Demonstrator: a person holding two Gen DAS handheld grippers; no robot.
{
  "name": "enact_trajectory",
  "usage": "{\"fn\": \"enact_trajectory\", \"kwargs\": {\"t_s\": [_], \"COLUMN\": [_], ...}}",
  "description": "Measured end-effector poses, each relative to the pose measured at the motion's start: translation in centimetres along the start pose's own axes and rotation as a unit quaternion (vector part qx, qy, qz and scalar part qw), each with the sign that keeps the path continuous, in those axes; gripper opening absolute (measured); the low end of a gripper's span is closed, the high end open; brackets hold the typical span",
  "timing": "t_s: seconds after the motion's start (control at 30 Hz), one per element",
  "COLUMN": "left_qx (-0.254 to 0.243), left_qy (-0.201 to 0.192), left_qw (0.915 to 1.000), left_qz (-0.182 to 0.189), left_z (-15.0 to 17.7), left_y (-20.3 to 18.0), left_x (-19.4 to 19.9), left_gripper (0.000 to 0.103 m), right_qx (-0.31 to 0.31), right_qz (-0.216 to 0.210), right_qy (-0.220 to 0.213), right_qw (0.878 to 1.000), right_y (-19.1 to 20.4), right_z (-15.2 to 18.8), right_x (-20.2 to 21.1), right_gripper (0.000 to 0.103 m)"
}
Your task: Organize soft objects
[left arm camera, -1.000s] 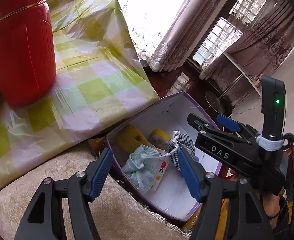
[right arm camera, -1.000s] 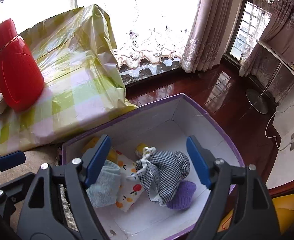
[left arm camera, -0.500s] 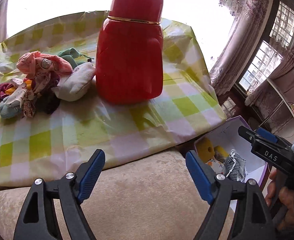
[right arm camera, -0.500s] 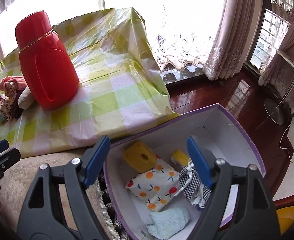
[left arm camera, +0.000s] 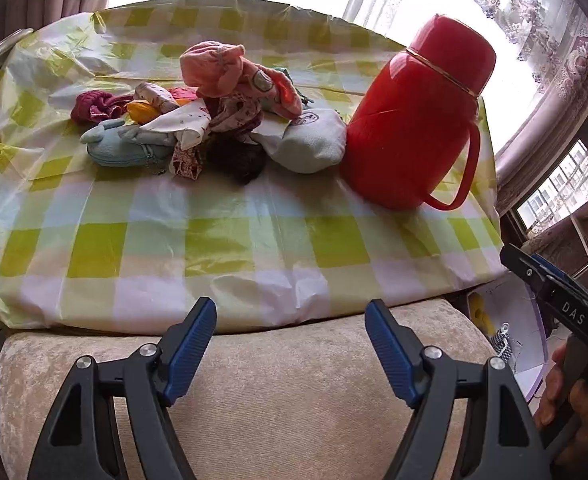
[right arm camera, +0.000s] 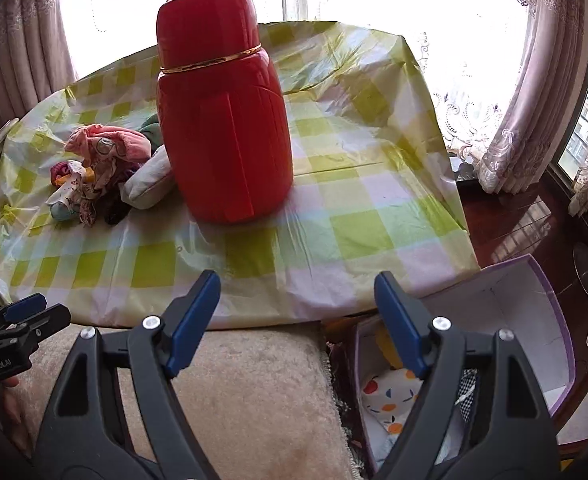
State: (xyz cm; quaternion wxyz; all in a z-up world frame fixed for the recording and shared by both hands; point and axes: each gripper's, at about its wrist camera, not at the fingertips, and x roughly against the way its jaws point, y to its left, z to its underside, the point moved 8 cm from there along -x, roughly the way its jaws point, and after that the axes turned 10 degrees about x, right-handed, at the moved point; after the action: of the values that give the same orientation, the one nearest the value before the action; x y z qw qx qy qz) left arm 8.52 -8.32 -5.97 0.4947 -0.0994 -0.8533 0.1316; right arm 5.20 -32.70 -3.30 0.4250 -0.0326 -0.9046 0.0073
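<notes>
Soft objects lie heaped on the tablecloth, well beyond the empty, spread left gripper and right gripper.

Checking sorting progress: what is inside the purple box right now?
In the right wrist view, the purple box holds a fruit-print pouch, a yellow piece and some black-and-white checked fabric. The right gripper covers the rest of its floor.

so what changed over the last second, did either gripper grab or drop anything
Neither did. Both turned away from the purple box toward the table: the left gripper now faces the pile of soft items, the right gripper the red thermos. Both stayed open and empty; the box contents look unmoved.
</notes>
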Motion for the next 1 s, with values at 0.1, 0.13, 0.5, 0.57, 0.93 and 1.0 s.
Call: {"fn": "enact_trajectory", "kwargs": {"t_s": [0.1, 0.13, 0.5, 0.57, 0.93, 1.0], "left_qx": [0.044, 0.058, 0.119, 0.12, 0.193, 0.206], "left_qy": [-0.005, -0.007, -0.042, -0.061, -0.062, -0.051], "left_qw": [0.999, 0.9983, 0.9908, 0.9899, 0.9782, 0.9755], "left_qz": [-0.006, -0.011, -0.047, -0.045, -0.045, -0.057], "left_z": [-1.0, -1.3, -6.6, -9.2, -25.2, -26.6], "left_y": [3.2, 4.2, 12.0, 12.9, 20.2, 21.5], "left_x": [0.6, 0.7, 0.9, 0.9, -5.2, -7.3], "left_gripper": [0.077, 0.077, 0.078, 0.078, 0.078, 0.078], "right_qx": [0.027, 0.035, 0.098, 0.107, 0.103, 0.111], "right_qz": [-0.018, -0.023, -0.084, -0.093, -0.051, -0.028], "right_qy": [-0.002, -0.002, -0.011, -0.021, -0.042, -0.021], "right_qw": [0.999, 0.999, 0.992, 0.99, 0.992, 0.993], "right_y": [2.9, 3.8, 13.1, 15.0, 21.8, 21.8], "right_z": [-0.7, -1.0, -5.7, -8.1, -24.7, -25.8], "right_x": [-0.6, -0.8, -3.0, -3.2, -11.4, -14.8], "right_gripper": [0.081, 0.081, 0.081, 0.081, 0.083, 0.083]}}
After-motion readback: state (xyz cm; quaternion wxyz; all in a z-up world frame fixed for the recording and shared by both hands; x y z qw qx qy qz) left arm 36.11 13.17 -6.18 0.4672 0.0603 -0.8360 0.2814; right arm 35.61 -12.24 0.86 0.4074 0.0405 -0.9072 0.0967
